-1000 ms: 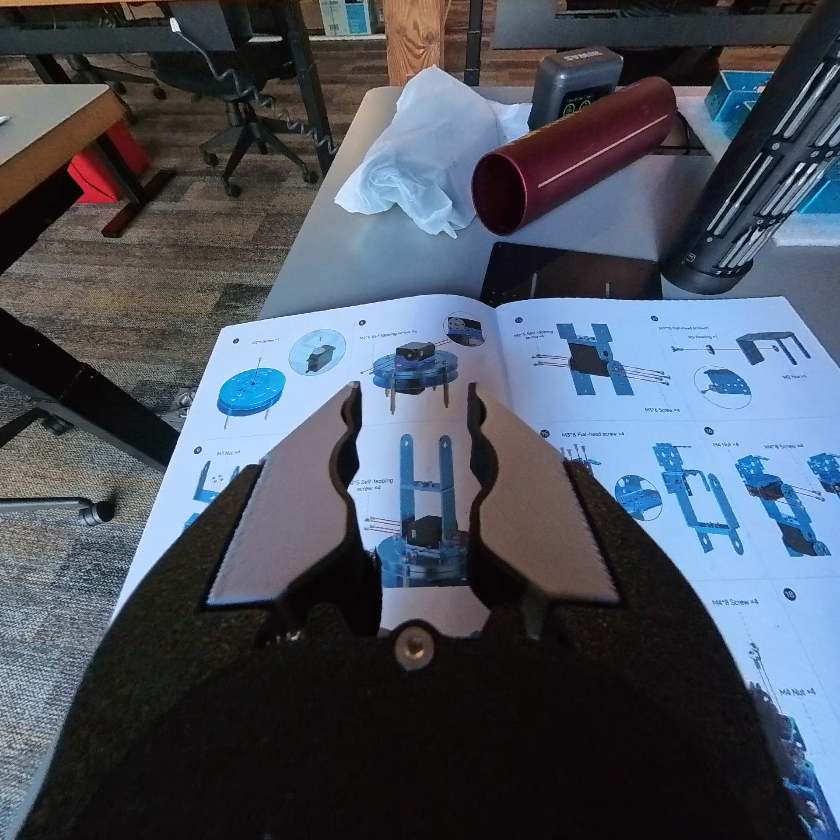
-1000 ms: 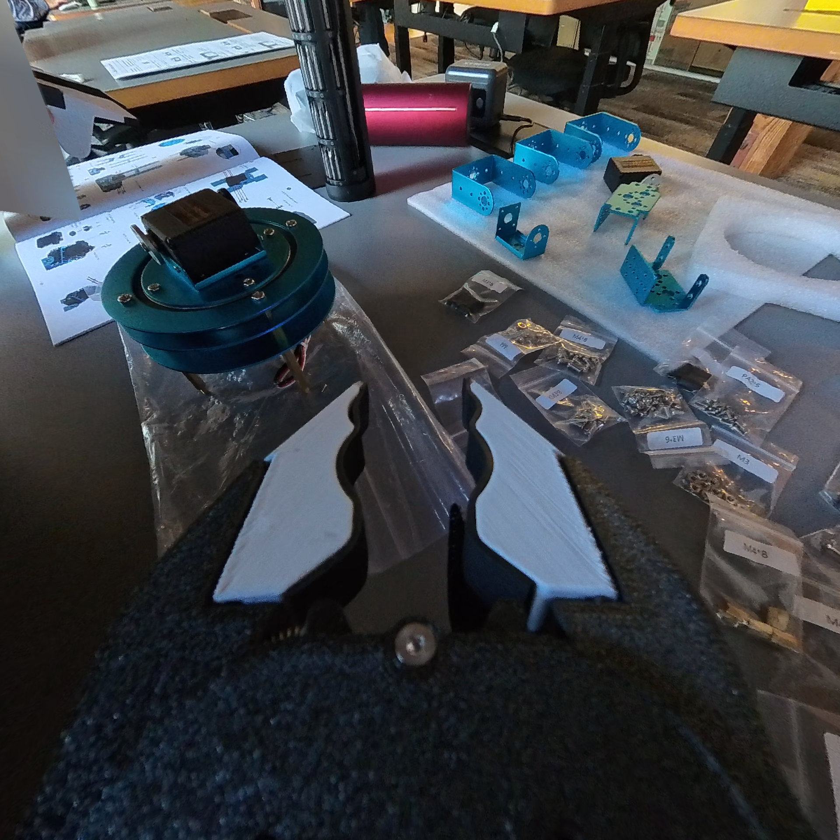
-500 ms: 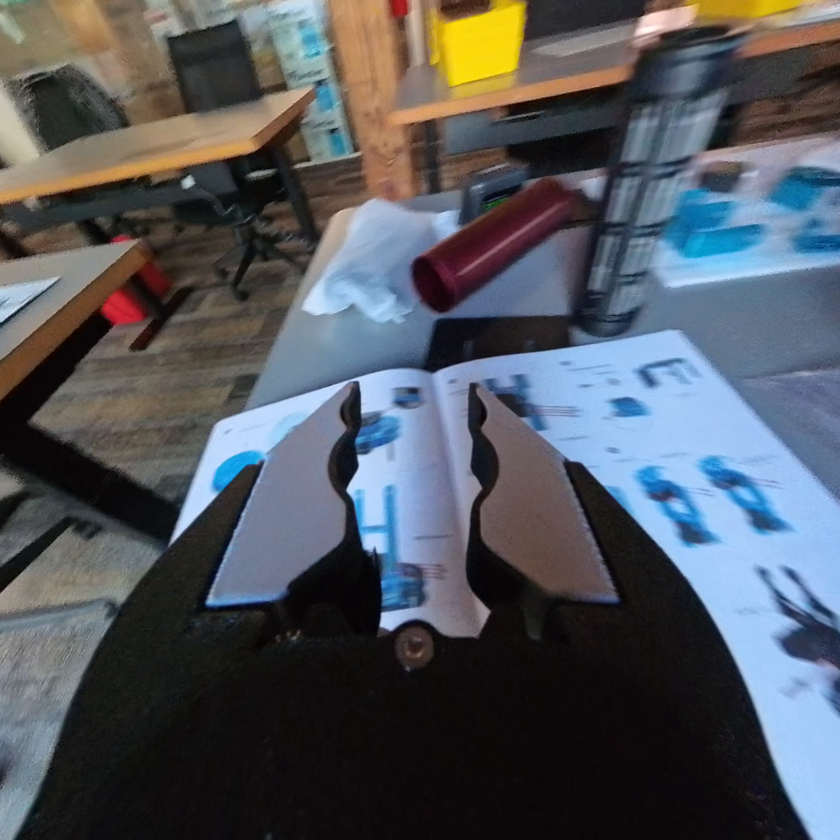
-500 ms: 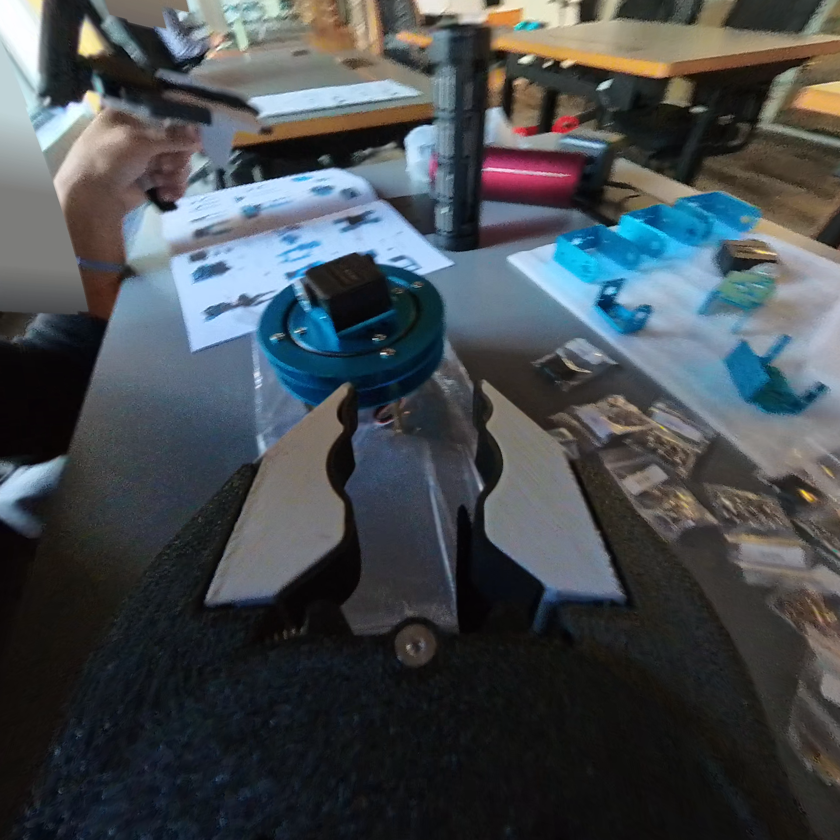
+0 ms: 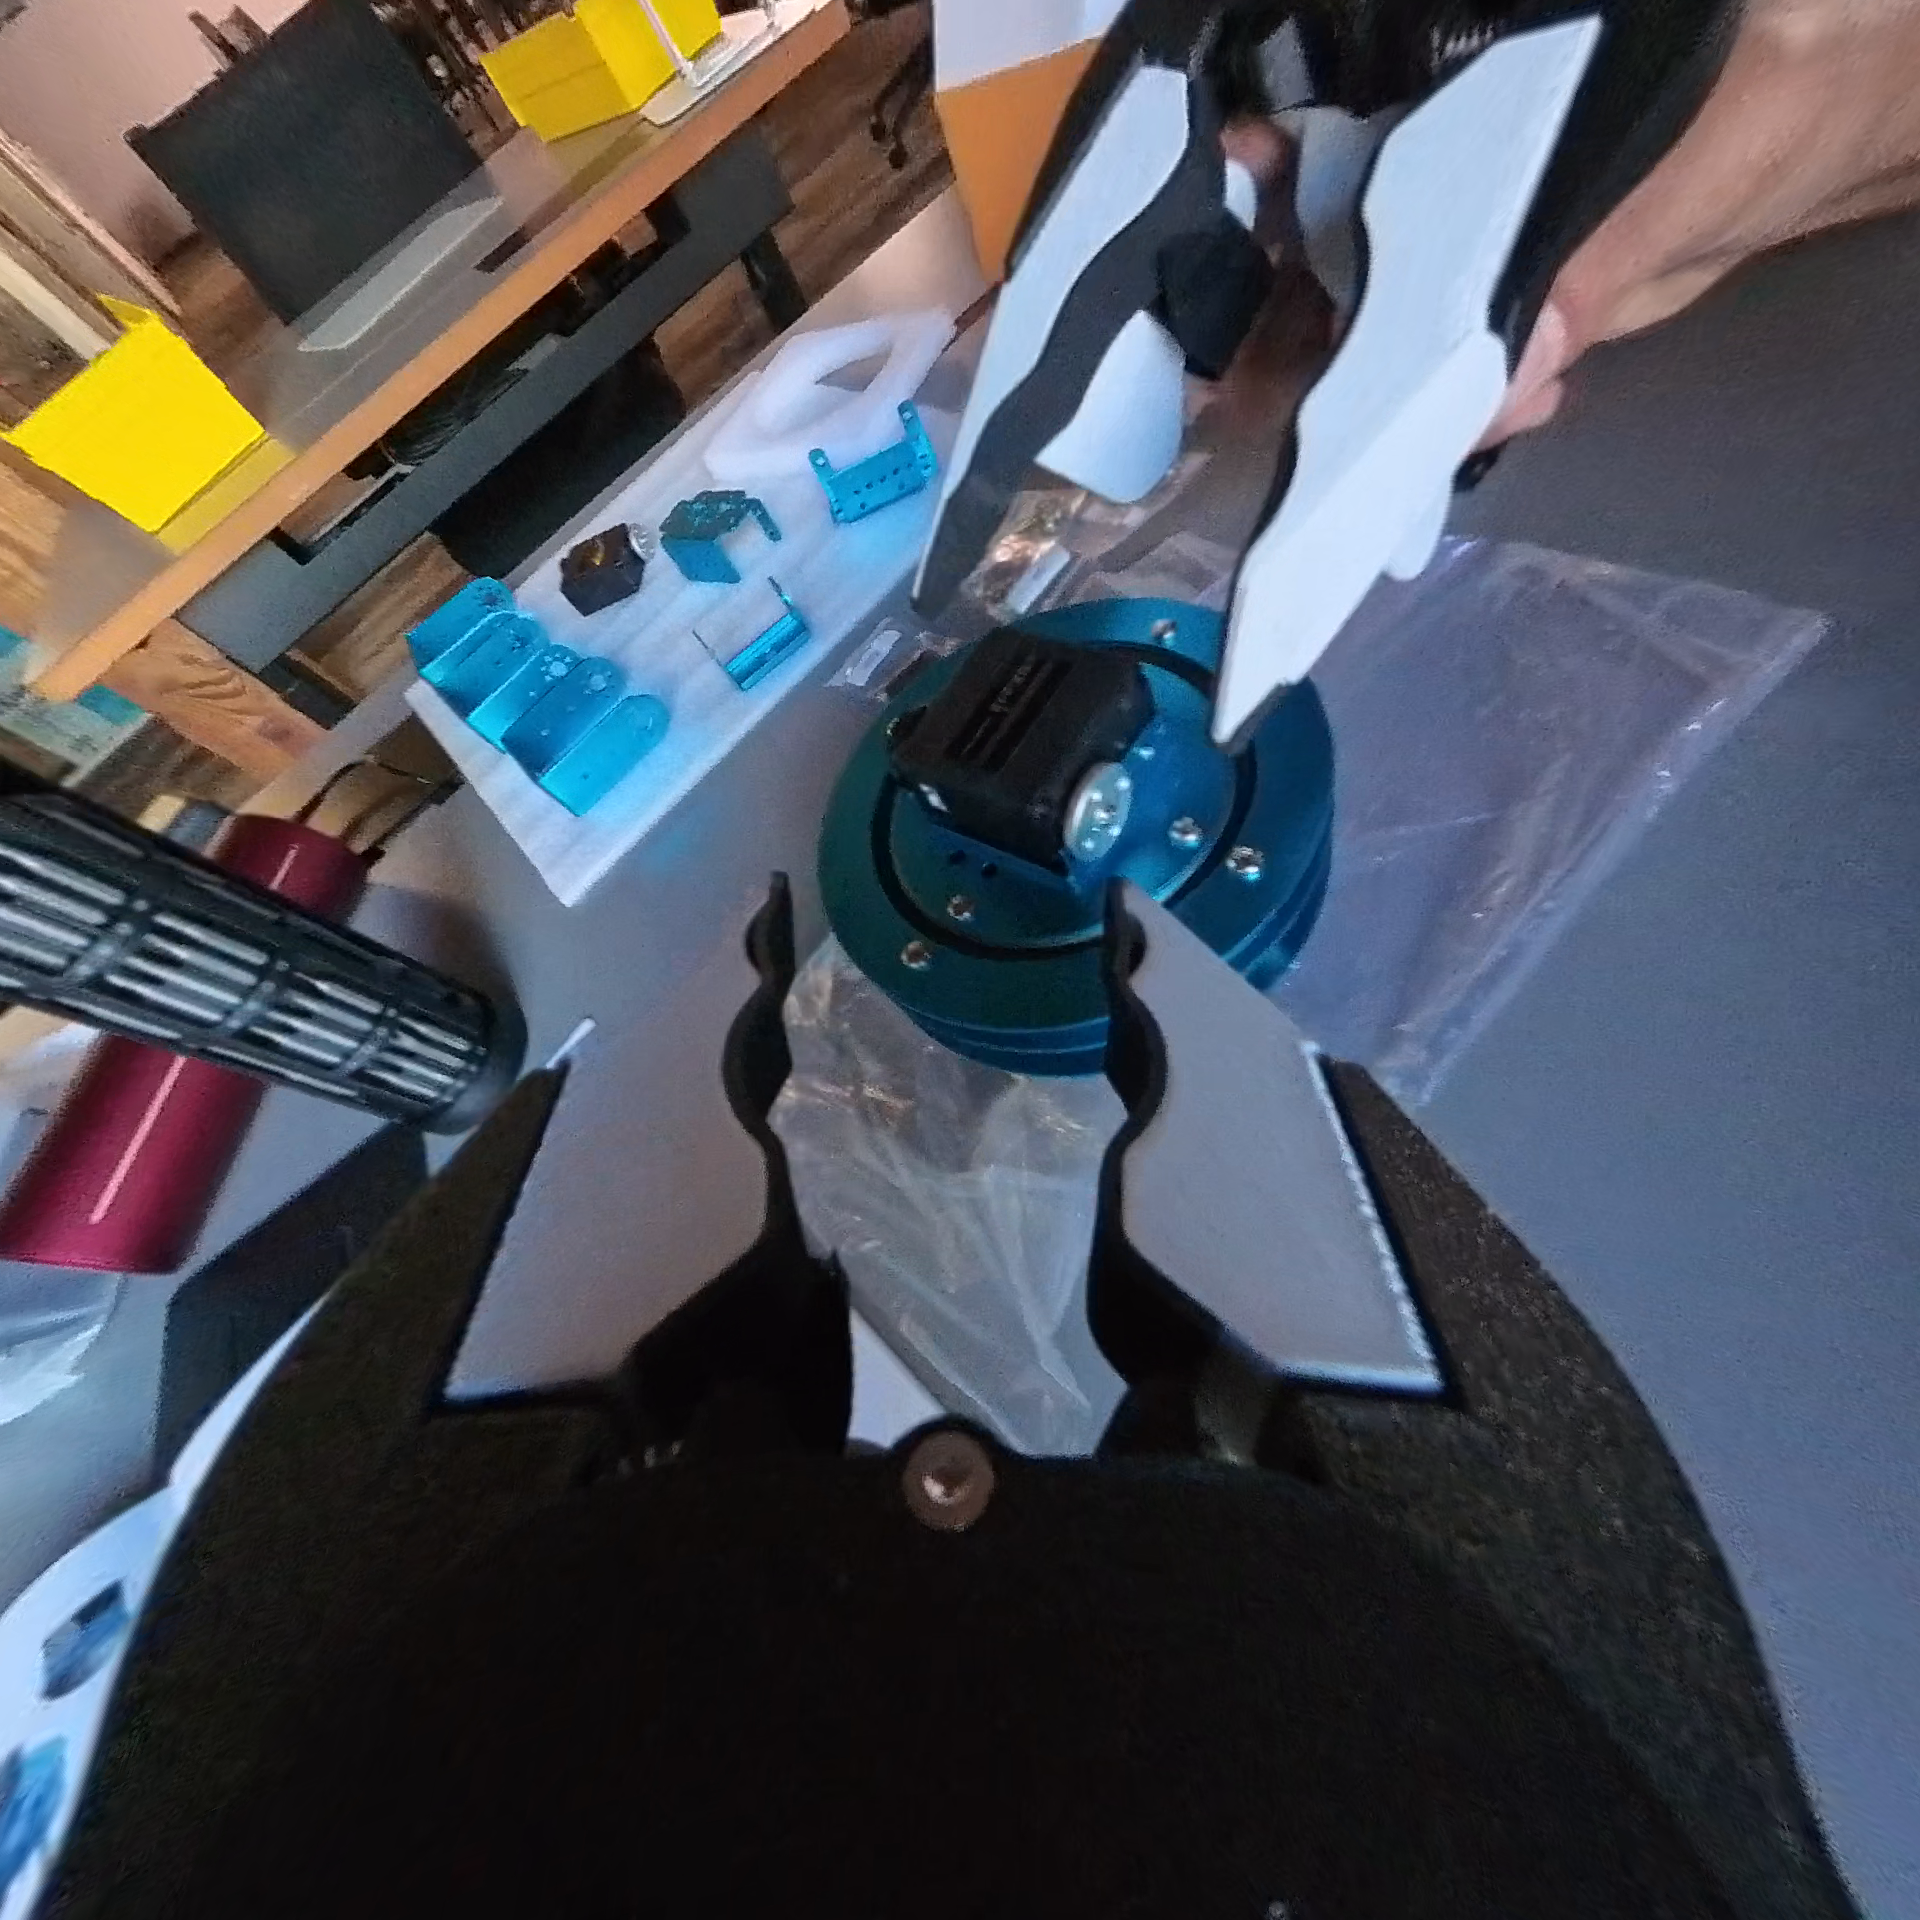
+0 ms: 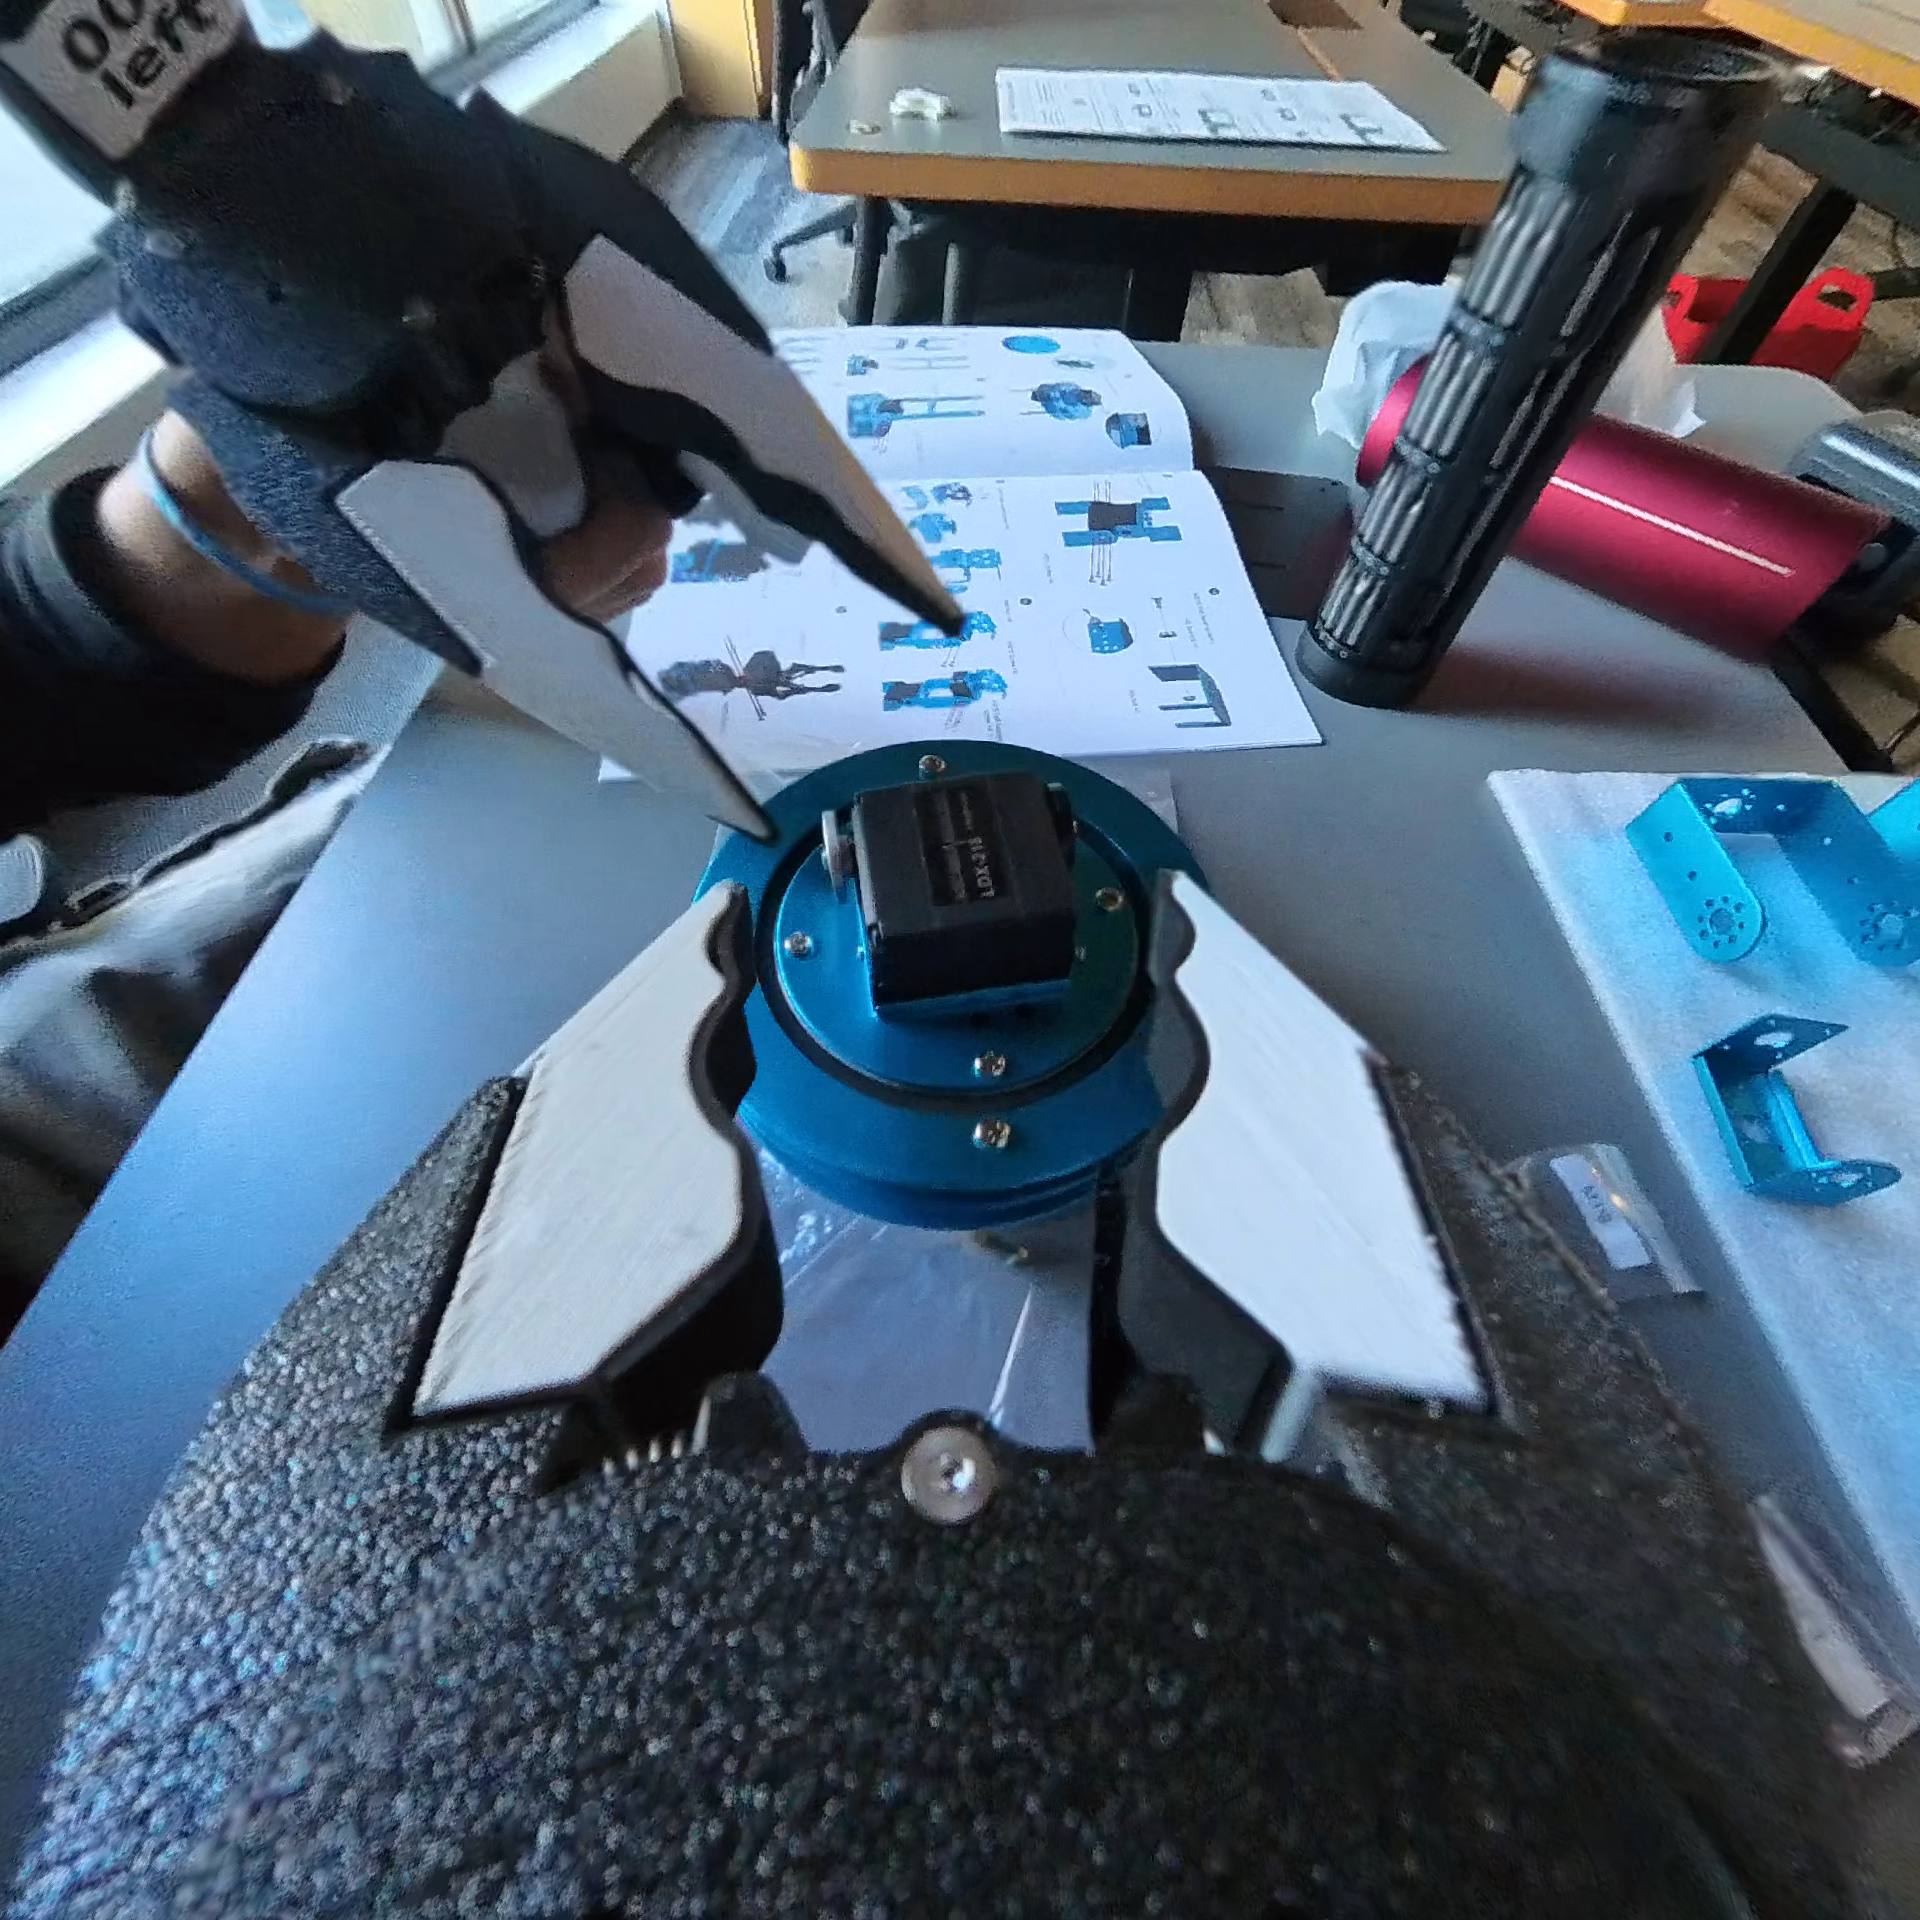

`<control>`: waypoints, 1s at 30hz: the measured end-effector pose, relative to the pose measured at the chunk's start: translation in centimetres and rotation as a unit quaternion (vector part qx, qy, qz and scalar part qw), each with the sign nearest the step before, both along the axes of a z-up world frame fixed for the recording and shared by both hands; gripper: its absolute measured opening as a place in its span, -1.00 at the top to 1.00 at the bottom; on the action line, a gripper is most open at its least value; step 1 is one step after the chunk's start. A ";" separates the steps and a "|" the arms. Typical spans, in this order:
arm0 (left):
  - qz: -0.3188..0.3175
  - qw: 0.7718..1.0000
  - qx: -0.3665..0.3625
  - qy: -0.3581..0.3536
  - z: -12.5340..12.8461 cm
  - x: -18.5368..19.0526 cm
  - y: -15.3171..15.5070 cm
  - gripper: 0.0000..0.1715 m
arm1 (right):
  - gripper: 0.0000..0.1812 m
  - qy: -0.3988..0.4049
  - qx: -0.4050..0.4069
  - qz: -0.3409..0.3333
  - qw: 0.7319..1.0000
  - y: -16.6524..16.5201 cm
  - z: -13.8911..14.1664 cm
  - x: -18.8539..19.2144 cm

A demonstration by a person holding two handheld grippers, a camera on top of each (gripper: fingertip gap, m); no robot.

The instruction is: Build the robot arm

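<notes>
A blue round base (image 6: 935, 1122) with a black servo (image 6: 961, 894) on top stands on a clear plastic bag (image 6: 894, 1299) on the grey table. My right gripper (image 6: 951, 904) is open, with one finger on each side of the base; whether they touch it I cannot tell. My left gripper (image 5: 945, 935) is open and empty, pointing at the base (image 5: 1039, 997) from the opposite side. It also shows in the right wrist view (image 6: 862, 727), with one fingertip (image 6: 753, 821) at the base's rim. The right gripper (image 5: 1070, 665) shows above the servo (image 5: 1008, 748) in the left wrist view.
An open instruction booklet (image 6: 1039, 582) lies behind the base. A black slotted cylinder (image 6: 1507, 416) stands beside a red tube (image 6: 1662, 530). Blue metal brackets (image 6: 1745, 883) lie on a white foam sheet (image 6: 1662, 1039) at the right, with small parts bags (image 6: 1610, 1216) near it. The black slotted cylinder (image 6: 1507, 416) is about 20 cm from both grippers' fingertips. The left camera catches it too, in the left wrist view (image 5: 224, 899).
My left gripper has swung from over the booklet to the blue base. My right gripper has moved forward, opened wider, and now straddles the base.
</notes>
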State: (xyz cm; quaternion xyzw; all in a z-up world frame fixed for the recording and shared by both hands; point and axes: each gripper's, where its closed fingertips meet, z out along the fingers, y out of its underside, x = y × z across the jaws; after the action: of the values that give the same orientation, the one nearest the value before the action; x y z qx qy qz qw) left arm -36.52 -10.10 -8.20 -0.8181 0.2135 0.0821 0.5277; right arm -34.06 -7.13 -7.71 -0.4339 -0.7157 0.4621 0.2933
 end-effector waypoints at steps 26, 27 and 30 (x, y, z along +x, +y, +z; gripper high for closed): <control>-0.251 0.943 -0.076 -0.205 -1.3 1.5 2.2 0.44 | 0.46 0.006 0.108 0.042 0.993 -0.2 -1.5 -1.3; -0.251 0.942 -0.077 -0.210 -1.3 1.4 2.2 0.44 | 0.46 0.006 0.100 0.043 0.994 -0.2 -1.5 -1.3; -0.248 0.941 -0.079 -0.217 -1.3 1.5 2.2 0.43 | 0.47 -0.001 0.091 0.045 0.995 -0.2 -1.5 -1.2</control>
State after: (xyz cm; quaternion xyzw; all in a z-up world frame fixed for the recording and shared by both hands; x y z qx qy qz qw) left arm -35.05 -7.89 -9.47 -0.7762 0.2961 -0.2482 0.4982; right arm -35.30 -7.30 -9.18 -0.3733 -0.7736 0.4076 0.3099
